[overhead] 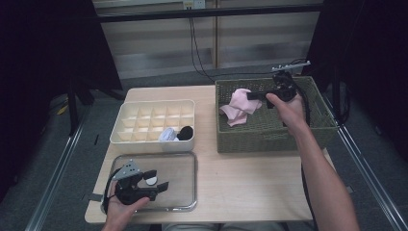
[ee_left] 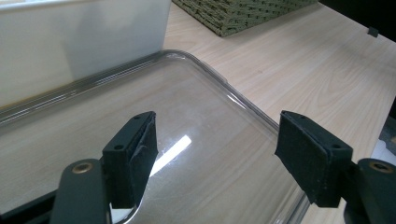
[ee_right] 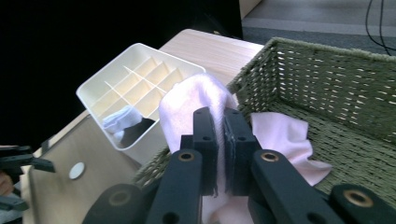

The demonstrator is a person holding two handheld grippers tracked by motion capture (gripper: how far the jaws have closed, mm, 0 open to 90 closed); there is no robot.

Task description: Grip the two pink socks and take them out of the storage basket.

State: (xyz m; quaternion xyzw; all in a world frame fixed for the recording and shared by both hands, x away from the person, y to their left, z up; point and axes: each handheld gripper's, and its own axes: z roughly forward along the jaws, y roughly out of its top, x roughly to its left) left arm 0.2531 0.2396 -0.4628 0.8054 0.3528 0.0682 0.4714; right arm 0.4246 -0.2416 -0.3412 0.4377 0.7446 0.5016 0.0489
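A pink cloth hangs in the green woven basket at the right of the table. My right gripper is shut on that pink cloth and holds it up above the basket floor, with part of it still draped below. My left gripper rests over a clear plastic lid at the front left, with its jaws wide apart and nothing between them. Behind the lid stands a cream divided box with a white sock and a black sock in its front cells.
Bare wooden tabletop lies between the lid and the basket. A small white disc lies on the lid near the left jaws. Black cables run down the far wall.
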